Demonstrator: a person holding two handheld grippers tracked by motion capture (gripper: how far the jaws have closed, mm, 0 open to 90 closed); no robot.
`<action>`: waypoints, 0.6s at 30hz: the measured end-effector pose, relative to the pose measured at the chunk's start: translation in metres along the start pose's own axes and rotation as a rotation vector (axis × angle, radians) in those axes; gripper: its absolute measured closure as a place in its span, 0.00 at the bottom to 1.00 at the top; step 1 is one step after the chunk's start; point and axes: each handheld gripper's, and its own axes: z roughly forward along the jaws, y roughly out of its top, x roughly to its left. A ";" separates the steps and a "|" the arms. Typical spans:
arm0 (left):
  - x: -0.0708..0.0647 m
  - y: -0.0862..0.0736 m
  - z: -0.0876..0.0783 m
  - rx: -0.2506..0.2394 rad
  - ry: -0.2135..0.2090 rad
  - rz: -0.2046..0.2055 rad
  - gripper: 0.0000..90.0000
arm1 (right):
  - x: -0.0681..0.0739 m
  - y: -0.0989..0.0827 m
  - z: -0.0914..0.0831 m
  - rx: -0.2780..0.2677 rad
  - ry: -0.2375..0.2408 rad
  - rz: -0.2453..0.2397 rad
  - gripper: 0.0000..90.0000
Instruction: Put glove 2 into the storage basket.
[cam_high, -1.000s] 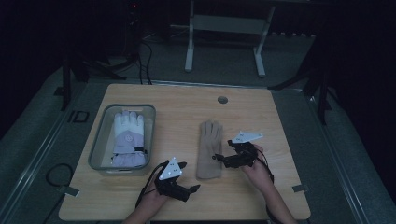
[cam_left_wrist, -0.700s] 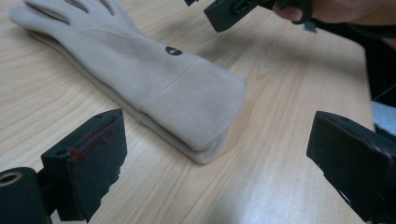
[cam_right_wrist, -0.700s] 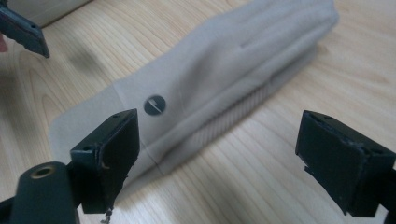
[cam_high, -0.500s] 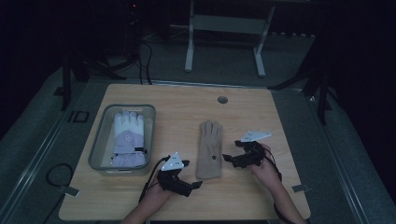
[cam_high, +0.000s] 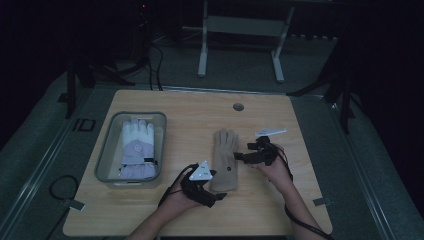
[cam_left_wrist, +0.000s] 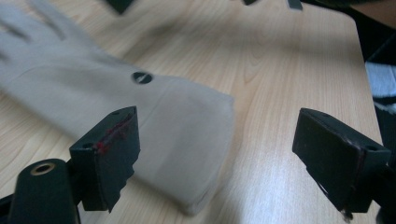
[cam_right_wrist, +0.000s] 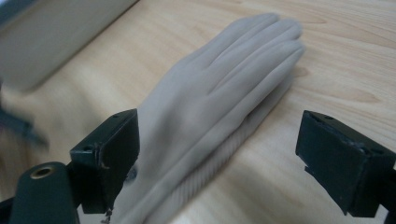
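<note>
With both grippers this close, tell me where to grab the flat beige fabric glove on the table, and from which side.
Take the flat beige fabric glove by its cuff edge, coming in level from the near end with the left gripper. The cuff lies as a thick, straight doubled edge between those open fingers, while the glove's finger end is thin and flat against the wooden table.

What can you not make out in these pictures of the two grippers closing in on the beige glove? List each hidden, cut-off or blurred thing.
- Beige glove: fingertips blurred and cut off by the left gripper view's edge; cuff cut off in the right gripper view.
- Grey bin: a blur in the right gripper view.
- White glove: its underside hidden, lying in the bin, high view.
- Dark stud: too small to identify.
</note>
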 end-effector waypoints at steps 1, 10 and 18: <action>-0.001 0.001 0.003 0.008 -0.001 0.006 0.18 | -0.001 0.002 0.003 0.003 0.005 0.017 0.15; 0.002 0.003 0.022 0.087 -0.040 0.033 0.28 | -0.010 0.012 0.037 0.050 -0.033 0.122 0.19; 0.011 -0.003 0.029 0.147 -0.047 0.019 0.39 | -0.009 0.008 0.054 0.096 -0.037 0.104 0.35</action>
